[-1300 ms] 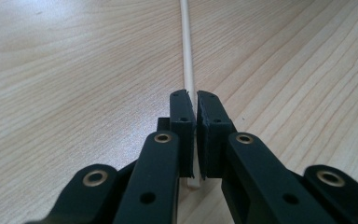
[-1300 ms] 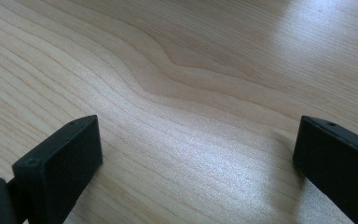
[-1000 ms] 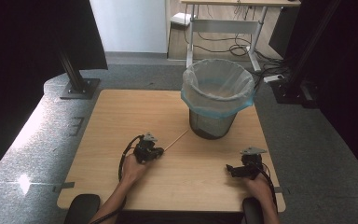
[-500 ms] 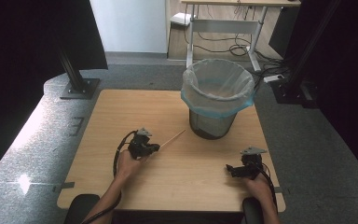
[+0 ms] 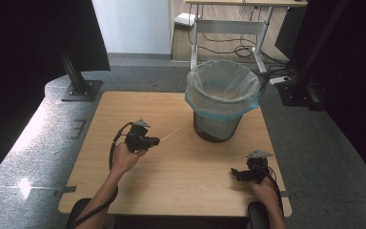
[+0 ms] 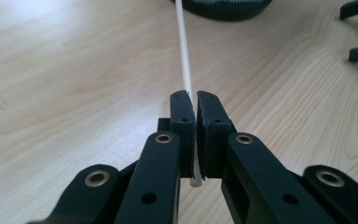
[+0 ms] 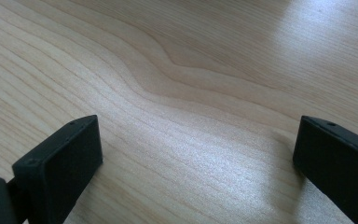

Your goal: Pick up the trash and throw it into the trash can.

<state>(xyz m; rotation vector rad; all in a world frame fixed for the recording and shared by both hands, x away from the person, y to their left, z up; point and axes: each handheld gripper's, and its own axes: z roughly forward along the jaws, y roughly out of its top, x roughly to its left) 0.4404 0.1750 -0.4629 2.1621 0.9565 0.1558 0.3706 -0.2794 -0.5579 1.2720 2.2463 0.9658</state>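
We note a wire waste bin [image 5: 221,107] w/ a clear liner, blue at the rim, standing toward the far right of the wooden table [image 5: 124,109]. It sits just past the far tip of the stick, roughly along the line the stick points. Beyond the table: grey floor, a black stand foot at far left, a desk frame w/ cables at the back. Table top btwn the two hands is bare wood.

Left gripper [image 5: 148,140], mid-left of table: we see its jaws shut tight on a thin pale stick [image 6: 185,56]. In the left gripper view the pads pinch the stick near its near end; a short stub [image 6: 196,181] pokes out below the pads, the long part runs straight ahead toward the bin base. In the high view the stick [image 5: 174,133] angles from the jaws toward the bin.

Right gripper [image 5: 237,174], near right edge: jaws wide apart, nothing btwn them, bare wood grain below. It's well apart from stick and bin.
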